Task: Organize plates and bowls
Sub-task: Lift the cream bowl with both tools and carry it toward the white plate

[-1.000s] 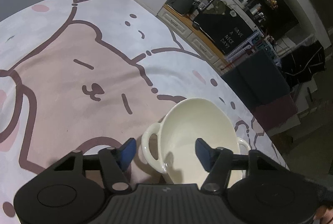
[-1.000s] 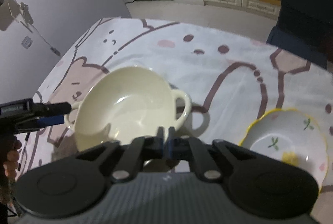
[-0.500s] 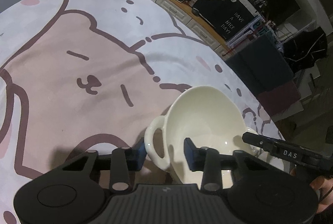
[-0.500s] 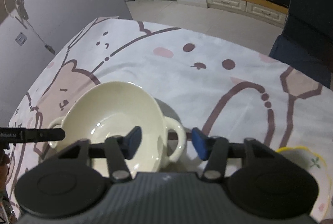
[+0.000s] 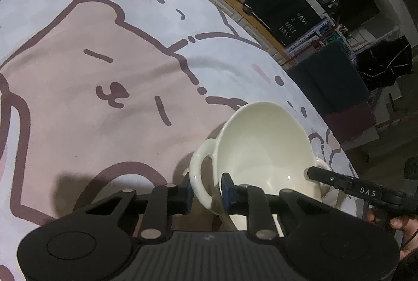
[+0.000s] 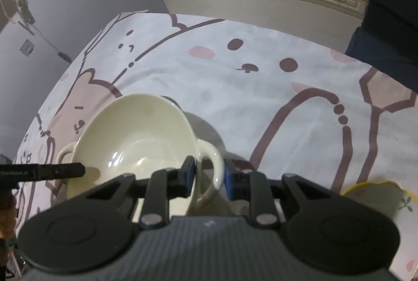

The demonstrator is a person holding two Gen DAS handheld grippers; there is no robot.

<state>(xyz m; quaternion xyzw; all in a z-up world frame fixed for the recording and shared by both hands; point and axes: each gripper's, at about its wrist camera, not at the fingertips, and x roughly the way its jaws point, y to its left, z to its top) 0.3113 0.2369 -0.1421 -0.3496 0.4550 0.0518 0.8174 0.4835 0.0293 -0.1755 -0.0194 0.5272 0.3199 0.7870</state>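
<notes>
One cream bowl (image 5: 263,150) with two loop handles sat on the counter (image 5: 91,103), which was covered by a cloth printed with pink and brown cartoon figures. Two sets of tongs worked at it, one at each handle. The left tongs (image 5: 206,193) had just been closing and straddled the bowl's left handle (image 5: 199,171), one blue pad outside the loop and the other against the bowl's wall beside it, both pads appearing to press on the handle. The right tongs (image 6: 207,176) had likewise just been closing, and their two blue pads bracketed the bowl's right handle (image 6: 214,166), pressed close against its sides. In the left wrist view, the tip of the right tongs reached in over the bowl's far rim, with a hand (image 5: 397,226) behind it at the edge of the picture. In the right wrist view, the left tongs' tip lay over the bowl's rim on the other side. One plate (image 6: 378,198) with a yellow edge and a small green sprig lay on the counter to the right of the bowl, apart from it and partly hidden by the right tongs' body. Beyond the counter stood one dark board reading "HAVE A NICE DAY!" (image 5: 292,24).
</notes>
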